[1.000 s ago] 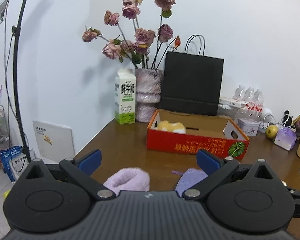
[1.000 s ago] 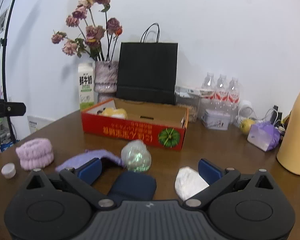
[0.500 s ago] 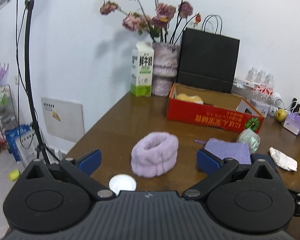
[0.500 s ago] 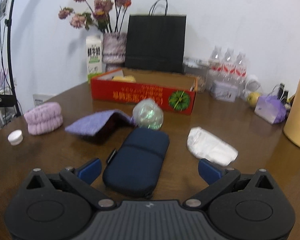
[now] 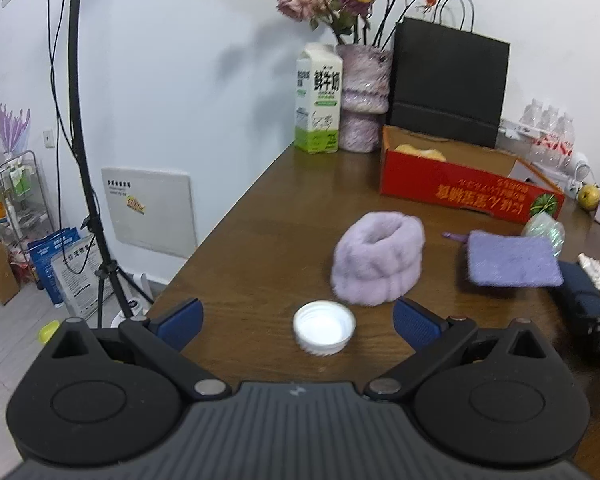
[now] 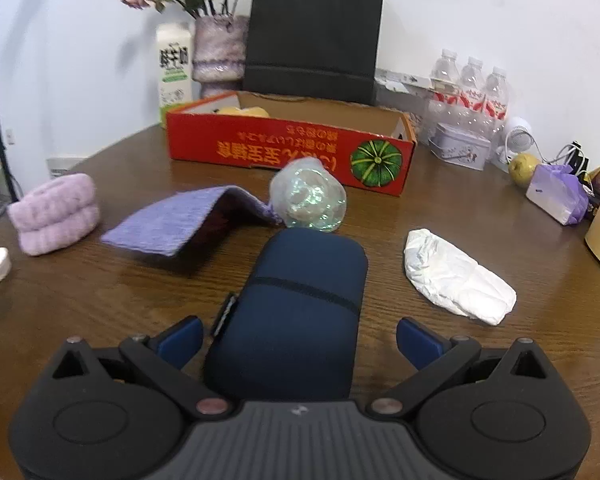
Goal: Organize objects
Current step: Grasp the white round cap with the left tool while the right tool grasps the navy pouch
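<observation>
Barely started, judging by the spread. Red box (image 6: 288,148) holds only something yellow (unclear what). Still loose on table: navy case (image 6: 296,312), purple cloth (image 6: 172,220), fuzzy band (image 5: 380,260), white cap (image 5: 324,326). Left gripper (image 5: 298,320) and right gripper (image 6: 298,338) both spread, empty.

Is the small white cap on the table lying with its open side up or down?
Open side up. In the left wrist view the white cap shows its hollow inside and raised rim, resting on the table.
</observation>
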{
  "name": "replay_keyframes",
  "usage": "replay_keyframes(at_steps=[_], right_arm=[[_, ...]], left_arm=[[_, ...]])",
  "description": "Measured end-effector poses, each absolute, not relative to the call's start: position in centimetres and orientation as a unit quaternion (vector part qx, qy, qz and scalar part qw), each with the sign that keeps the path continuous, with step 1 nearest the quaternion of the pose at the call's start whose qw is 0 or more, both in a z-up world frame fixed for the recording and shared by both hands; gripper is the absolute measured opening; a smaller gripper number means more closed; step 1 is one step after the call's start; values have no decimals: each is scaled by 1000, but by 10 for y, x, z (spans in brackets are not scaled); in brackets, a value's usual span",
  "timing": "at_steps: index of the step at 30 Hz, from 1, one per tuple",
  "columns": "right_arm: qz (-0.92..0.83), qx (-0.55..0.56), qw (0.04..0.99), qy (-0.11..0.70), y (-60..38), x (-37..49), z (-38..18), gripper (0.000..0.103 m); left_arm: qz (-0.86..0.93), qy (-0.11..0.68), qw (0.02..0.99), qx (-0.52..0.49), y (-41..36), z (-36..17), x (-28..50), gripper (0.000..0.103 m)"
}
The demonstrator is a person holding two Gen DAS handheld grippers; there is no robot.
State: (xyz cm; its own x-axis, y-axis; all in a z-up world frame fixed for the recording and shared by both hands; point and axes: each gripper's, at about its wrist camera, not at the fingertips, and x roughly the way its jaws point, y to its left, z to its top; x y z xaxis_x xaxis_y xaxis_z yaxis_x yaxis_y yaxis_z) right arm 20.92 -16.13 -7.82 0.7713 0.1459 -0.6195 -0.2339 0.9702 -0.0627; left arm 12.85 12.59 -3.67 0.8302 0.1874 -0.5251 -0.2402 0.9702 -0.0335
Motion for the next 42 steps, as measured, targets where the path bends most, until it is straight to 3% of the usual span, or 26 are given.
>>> replay_keyframes(at_steps=[16, 19, 21, 22, 32, 35, 38, 42], right_arm=[[77, -25, 938, 338, -168, 235, -90, 103], [77, -24, 937, 339, -168, 235, -90, 103], [77, -24, 937, 339, -168, 235, -90, 103], [77, -24, 937, 339, -168, 235, -90, 103], [78, -24, 937, 339, -168, 235, -89, 103], [85, -25, 938, 334, -167, 233, -89, 94], [94, -25, 941, 323, -167, 230, -87, 73], [94, -16, 944, 317, -171, 228, -85, 67]], left_arm=[[101, 329, 938, -34, 131, -68, 169, 103], [98, 329, 939, -36, 128, -71, 175, 88], [94, 319, 942, -27, 125, -70, 175, 61], [87, 314, 945, -31, 124, -69, 174, 41], [80, 267, 959, -43, 109, -52, 160, 41], [67, 254, 964, -40, 98, -45, 155, 41], [54, 241, 969, -31, 87, -38, 149, 41], [47, 239, 969, -28, 79, -36, 146, 41]])
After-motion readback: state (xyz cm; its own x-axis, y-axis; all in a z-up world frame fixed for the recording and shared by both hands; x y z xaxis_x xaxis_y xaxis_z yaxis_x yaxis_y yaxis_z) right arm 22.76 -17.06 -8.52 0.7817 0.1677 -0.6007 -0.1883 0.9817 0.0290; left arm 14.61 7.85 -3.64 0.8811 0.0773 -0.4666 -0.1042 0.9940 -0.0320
